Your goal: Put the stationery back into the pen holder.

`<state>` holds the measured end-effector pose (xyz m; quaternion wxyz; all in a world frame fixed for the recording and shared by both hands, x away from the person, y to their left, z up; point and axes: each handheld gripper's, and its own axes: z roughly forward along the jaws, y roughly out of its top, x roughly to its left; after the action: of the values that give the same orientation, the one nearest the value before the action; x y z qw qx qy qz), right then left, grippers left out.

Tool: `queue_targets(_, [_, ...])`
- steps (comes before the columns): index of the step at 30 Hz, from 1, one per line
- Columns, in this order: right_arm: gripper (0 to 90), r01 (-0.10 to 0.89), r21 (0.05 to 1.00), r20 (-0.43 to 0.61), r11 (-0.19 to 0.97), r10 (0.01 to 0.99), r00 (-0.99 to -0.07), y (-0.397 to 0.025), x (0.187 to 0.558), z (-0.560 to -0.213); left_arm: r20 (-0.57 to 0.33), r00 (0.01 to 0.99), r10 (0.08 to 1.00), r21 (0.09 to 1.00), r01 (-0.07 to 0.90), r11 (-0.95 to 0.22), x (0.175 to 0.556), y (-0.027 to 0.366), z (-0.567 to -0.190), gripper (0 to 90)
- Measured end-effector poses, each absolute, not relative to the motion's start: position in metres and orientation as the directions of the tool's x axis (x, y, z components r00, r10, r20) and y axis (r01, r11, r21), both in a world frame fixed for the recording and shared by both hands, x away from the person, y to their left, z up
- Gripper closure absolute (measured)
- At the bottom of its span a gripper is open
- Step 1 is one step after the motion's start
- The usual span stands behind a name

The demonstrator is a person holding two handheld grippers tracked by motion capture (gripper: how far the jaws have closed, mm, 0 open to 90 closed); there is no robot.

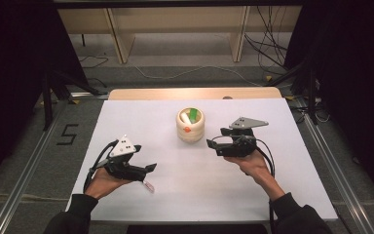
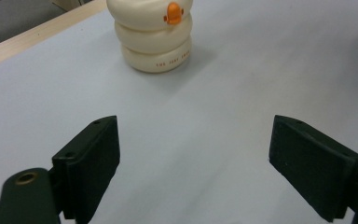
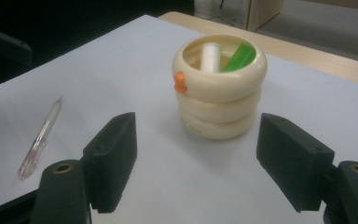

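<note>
A cream ringed holder with an orange knob stands near the table's middle. A white stick and a green stick stand inside it. A clear pen lies flat on the table, just right of my left gripper. That gripper is open and empty, pointing toward the holder. My right gripper is open too, a short way right of the holder, with nothing between its jaws.
The white table top ends in a wooden strip at the far side. Beyond it stand wooden shelf legs and loose cables on the floor. Metal rails run along both sides of the table.
</note>
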<state>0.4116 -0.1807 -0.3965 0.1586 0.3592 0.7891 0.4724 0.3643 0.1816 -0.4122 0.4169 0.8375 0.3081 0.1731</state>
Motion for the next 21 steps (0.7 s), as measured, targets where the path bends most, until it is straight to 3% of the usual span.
queue_targets(6, [29.5,0.433,0.851,0.104,0.296,0.714,-0.692,-0.195,0.397,-0.405,0.072,0.790,0.609,0.730,0.374,-0.572,0.371,0.180,-0.406,16.7])
queue_targets(15, [29.4,0.457,0.843,0.121,0.283,0.728,-0.675,-0.215,0.380,-0.411,0.119,0.852,0.509,0.514,0.385,-0.766,0.382,0.168,-0.416,17.2])
queue_targets(21, [29.4,0.466,0.839,0.129,0.283,0.727,-0.674,-0.223,0.371,-0.416,0.102,0.863,0.494,0.484,0.391,-0.783,0.391,0.166,-0.419,17.3])
